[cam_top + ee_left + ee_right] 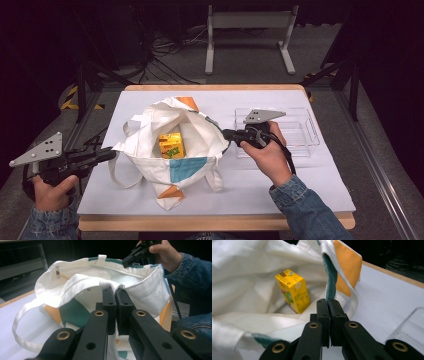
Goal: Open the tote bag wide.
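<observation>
The tote bag [170, 145] is held open by its rim, pinched left by the left gripper [111, 155] and right by the right gripper [227, 134], with the yellow carton [171, 145] already inside and lifting apparently left

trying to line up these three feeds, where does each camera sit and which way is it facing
High view: above the person's side, looking forward and down at the tote bag; both forearms enter below.
Left gripper view: rides the left gripper, shut on the bag's rim; right gripper opposite.
Right gripper view: rides the right gripper, shut on the rim, facing the juice carton.
Shared: bag.
</observation>
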{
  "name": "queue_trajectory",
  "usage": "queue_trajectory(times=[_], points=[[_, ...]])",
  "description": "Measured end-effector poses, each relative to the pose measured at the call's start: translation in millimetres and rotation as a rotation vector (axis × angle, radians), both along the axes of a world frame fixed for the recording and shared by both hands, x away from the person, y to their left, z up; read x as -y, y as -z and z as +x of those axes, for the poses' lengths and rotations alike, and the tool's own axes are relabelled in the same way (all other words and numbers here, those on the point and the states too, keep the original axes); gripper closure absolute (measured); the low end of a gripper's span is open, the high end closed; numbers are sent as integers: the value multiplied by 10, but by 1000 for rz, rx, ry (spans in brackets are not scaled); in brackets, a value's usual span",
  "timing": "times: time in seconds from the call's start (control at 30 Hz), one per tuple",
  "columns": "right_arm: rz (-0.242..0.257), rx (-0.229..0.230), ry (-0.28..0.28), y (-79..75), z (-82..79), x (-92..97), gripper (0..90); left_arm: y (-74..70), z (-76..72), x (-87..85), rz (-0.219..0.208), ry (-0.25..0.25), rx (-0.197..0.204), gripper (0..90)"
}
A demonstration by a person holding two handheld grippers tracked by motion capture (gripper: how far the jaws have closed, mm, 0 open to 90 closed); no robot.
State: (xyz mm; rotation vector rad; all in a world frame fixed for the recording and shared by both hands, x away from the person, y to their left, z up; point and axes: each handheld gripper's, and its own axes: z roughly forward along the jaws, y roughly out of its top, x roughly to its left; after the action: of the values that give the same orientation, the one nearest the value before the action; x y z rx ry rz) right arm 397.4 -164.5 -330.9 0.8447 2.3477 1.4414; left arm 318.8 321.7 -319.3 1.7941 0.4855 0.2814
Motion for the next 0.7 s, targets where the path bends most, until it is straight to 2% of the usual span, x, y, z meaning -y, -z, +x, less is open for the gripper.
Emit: queue_trajectory(times=[0.2, 0.33, 0.47, 0.7], points=[[15, -41, 27, 121, -16, 158, 879, 17, 16, 6, 9, 7, -6, 874], [-12, -56, 18, 209, -45, 135, 878, 60, 22, 13, 31, 12, -22, 874], [-29, -71, 12, 300, -61, 114, 878, 101, 34, -8, 31, 16, -36, 874], [-29, -119, 14, 507, -80, 127, 876, 175, 71, -40, 32, 20, -70, 874]])
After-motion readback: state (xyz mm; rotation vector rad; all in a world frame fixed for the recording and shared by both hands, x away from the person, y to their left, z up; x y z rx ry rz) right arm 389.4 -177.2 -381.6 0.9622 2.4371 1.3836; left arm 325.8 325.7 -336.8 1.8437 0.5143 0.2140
